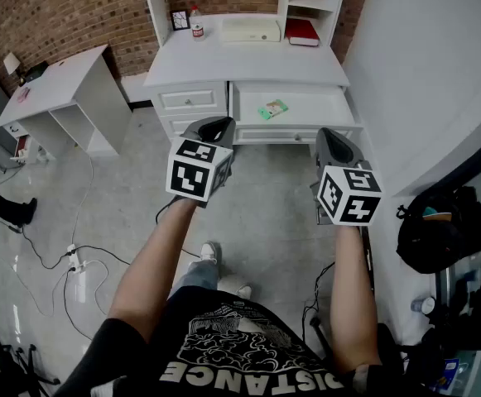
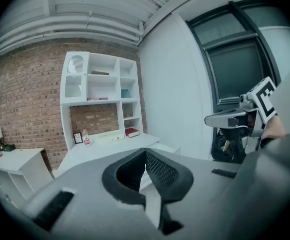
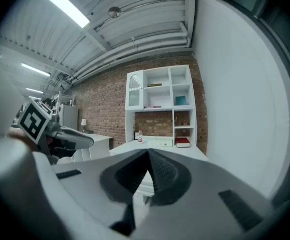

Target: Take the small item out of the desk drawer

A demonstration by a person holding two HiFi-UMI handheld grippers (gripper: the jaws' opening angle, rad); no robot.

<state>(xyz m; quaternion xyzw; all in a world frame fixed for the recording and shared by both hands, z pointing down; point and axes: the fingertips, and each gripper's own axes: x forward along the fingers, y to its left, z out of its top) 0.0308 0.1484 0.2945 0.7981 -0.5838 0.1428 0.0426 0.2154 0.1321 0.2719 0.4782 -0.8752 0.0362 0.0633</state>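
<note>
The white desk (image 1: 248, 63) stands ahead of me, and its right drawer (image 1: 339, 106) is pulled open. A small green item (image 1: 272, 109) lies on the drawer's floor. My left gripper (image 1: 212, 128) hangs in the air in front of the closed left drawers, shut with nothing in it. My right gripper (image 1: 334, 139) hovers just short of the open drawer's front right corner, also shut and empty. In the left gripper view the jaw tips (image 2: 145, 152) meet; the right gripper view shows the same (image 3: 147, 153). Neither gripper view shows the item.
On the desktop are a small bottle (image 1: 197, 23), a picture frame (image 1: 180, 19), a white box (image 1: 251, 29) and a red book (image 1: 302, 30). A second white table (image 1: 58, 81) is at the left. Cables (image 1: 74, 259) lie on the floor. A black bag (image 1: 439, 230) hangs at the right.
</note>
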